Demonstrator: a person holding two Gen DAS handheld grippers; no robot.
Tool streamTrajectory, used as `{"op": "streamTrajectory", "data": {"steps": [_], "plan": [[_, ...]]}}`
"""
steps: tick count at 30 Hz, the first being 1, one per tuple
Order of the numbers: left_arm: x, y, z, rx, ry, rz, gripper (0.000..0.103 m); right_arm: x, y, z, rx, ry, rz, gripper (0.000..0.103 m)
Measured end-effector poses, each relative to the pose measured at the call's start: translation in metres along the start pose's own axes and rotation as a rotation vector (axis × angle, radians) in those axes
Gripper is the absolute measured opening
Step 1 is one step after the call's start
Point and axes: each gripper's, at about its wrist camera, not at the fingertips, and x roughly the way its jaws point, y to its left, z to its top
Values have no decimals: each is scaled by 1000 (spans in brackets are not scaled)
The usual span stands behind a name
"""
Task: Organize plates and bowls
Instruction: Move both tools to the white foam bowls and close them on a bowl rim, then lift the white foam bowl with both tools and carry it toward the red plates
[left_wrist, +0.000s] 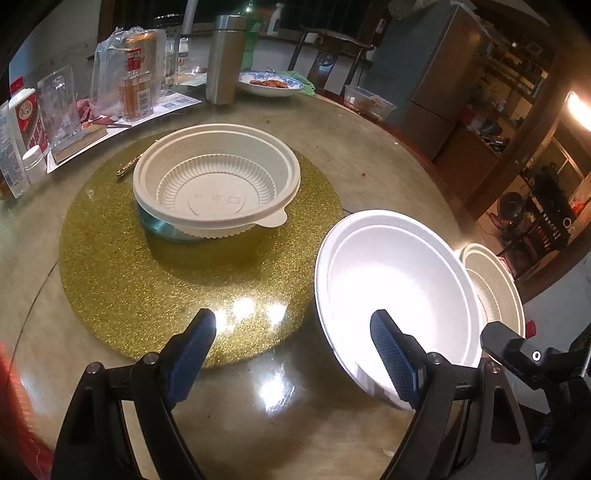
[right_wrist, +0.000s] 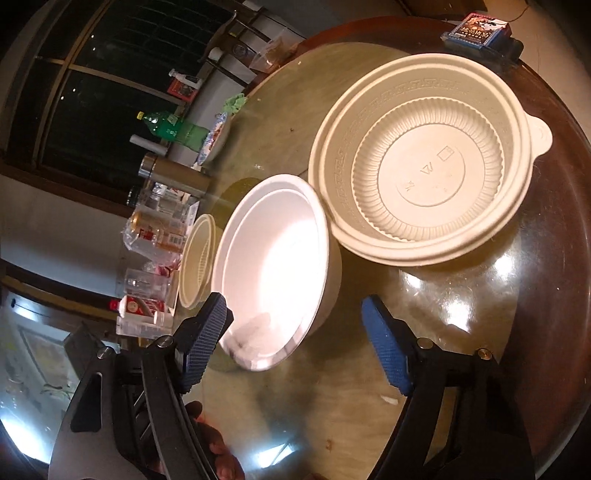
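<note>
A smooth white bowl (left_wrist: 399, 280) (right_wrist: 273, 258) stands on the glass table at the edge of the gold mat (left_wrist: 147, 280). My left gripper (left_wrist: 297, 332) is open; its right finger overlaps the bowl's near rim, while its left finger hangs over the mat. My right gripper (right_wrist: 295, 317) is open around the bowl's near rim, left pad at the rim, right pad apart from it. A ribbed cream bowl (left_wrist: 218, 184) (right_wrist: 195, 258) rests on a glass stand on the mat. A second ribbed cream bowl (left_wrist: 495, 288) (right_wrist: 428, 162) stands just behind the white one.
Bottles, glass jars and boxes crowd the far left of the table (left_wrist: 369, 166). A steel flask (left_wrist: 223, 59), a blue-patterned plate of food (left_wrist: 271, 85) and a clear container (left_wrist: 369, 101) stand at the back. A card box (right_wrist: 476, 29) lies near the table's rim.
</note>
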Motion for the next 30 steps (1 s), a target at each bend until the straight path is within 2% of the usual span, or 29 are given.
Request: {"op": "streamTrajectory", "data": {"steps": [1,3,7,9,11,12,13,14,15,17,19,22,25,30], "plan": [[1,-1,0,2,0,1,85,1,-1,1,2,-3,-5,78],[5,-1,0,6,6,1,85,2,-2,3,0,-10,-21,68],[9,-1,-2,16,7,11,85,8,-5,6,-1,-4,-52,60],[9,-1,-3,21,-3,18,85,11,-7,6,2,-1,-65,46],[9,-1,-3,26,-14,24,84,12,-8,6,-2,-7,-78,45],[9,-1,-3,29,-17,28,83,13,-7,6,-7,-10,-82,39],[10,-1,-4,35,-20,36,80,14,-7,7,-10,-11,-88,35],[11,-1,-4,43,-20,46,76,15,-8,7,-12,-11,-97,26],[12,-2,-5,54,-12,56,69,16,-7,7,-14,-13,-101,20],[14,-3,-6,71,-2,59,59,16,-6,6,-27,-20,-110,15],[13,-6,-7,101,-8,76,43,15,-3,5,-44,-23,-116,14],[12,-10,-9,132,-10,76,28,14,2,2,-68,-28,-116,12],[9,-11,-10,148,-18,81,20,14,5,0,-88,-29,-127,11],[6,-12,-11,169,-31,89,15,14,20,-9,-174,-52,-226,8]]}}
